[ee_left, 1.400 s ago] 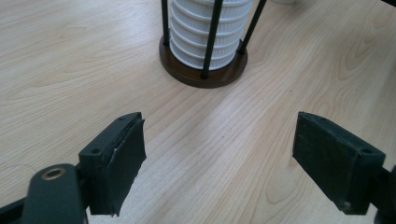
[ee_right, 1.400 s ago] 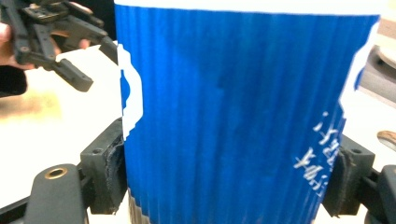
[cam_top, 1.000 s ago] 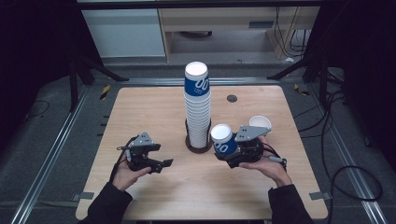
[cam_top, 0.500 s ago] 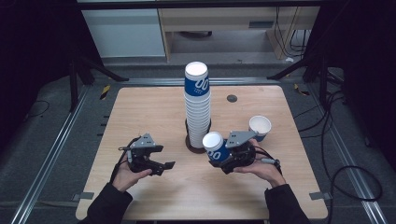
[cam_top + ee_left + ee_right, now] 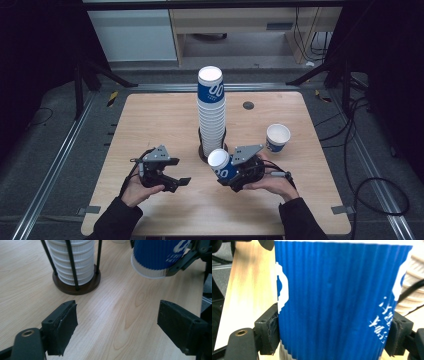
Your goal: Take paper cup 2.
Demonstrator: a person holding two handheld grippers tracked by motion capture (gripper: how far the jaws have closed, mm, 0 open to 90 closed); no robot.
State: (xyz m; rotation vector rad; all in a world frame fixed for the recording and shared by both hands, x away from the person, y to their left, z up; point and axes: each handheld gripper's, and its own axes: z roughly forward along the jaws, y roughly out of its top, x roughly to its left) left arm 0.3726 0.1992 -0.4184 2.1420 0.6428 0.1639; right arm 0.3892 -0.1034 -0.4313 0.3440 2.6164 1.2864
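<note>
A blue ribbed paper cup with white lettering and a white inside is clamped by its sides between the jaws of the right gripper, tilted with its open mouth up and leftward, held above the table's middle toward the near edge.

Left gripper agape, right gripper clamped

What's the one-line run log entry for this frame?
right gripper: shut on blue paper cup, lifted, tilted | left gripper: open, empty | cup stack: in holder | loose cup: upright on table
</note>
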